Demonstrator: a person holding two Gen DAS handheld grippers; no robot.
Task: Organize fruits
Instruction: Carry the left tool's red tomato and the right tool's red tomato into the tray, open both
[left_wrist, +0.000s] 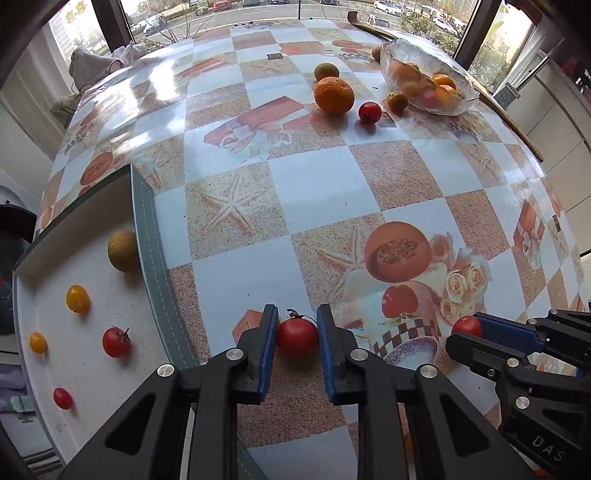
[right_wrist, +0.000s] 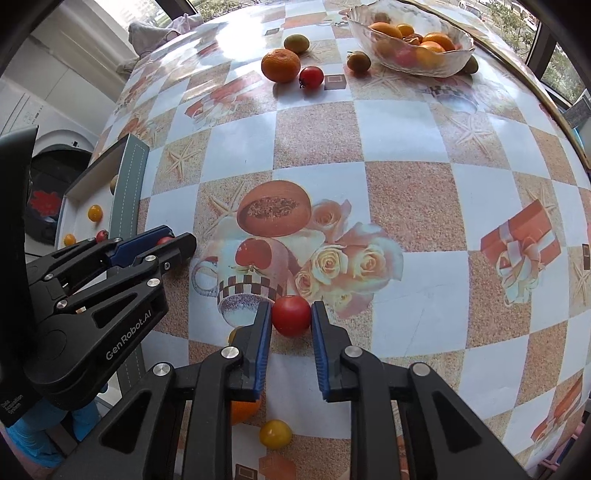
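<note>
Red cherry tomato (left_wrist: 297, 338) sits pinched between your left gripper's (left_wrist: 297, 330) blue pads on the checked tablecloth (left_wrist: 314, 192); your right gripper (right_wrist: 291, 319) likewise pinches a second red tomato (right_wrist: 290, 315) just beside it. Left lies the white tray (left_wrist: 92, 369) of small tomatoes, far right the glass fruit bowl (left_wrist: 428, 79)

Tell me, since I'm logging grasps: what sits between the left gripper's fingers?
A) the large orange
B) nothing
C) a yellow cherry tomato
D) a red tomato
D: in the left wrist view a red tomato with a green stem sits between the blue pads of the left gripper.
</note>
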